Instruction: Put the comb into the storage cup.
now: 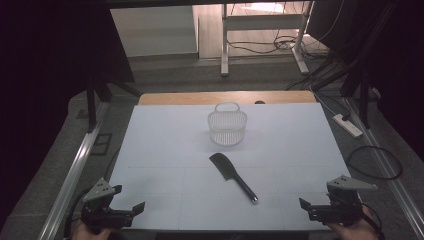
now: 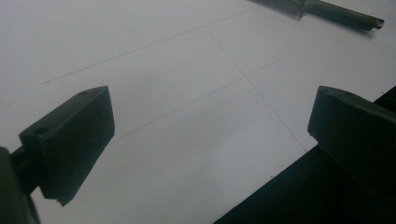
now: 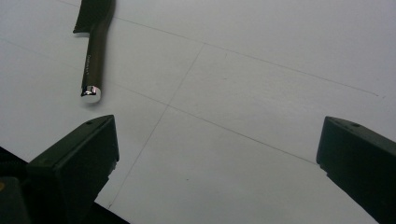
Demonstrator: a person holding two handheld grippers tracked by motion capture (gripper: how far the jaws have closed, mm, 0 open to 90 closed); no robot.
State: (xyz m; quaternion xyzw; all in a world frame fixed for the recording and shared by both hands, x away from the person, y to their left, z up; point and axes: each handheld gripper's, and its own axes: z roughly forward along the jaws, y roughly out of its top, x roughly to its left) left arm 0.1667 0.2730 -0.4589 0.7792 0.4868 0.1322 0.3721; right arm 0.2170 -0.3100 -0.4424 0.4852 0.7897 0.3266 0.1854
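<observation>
Comb (image 1: 233, 177) diagonal, handle toward near-right

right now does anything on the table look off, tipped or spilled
Nothing stands out. The white basket stands upright near the far middle of the table, and the black comb lies flat and diagonal in front of it, apart from it. Both grippers, left and right, wait open at the near edge.

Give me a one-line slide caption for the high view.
Open left gripper and right gripper flank a black plastic comb below a white wire basket.
</observation>
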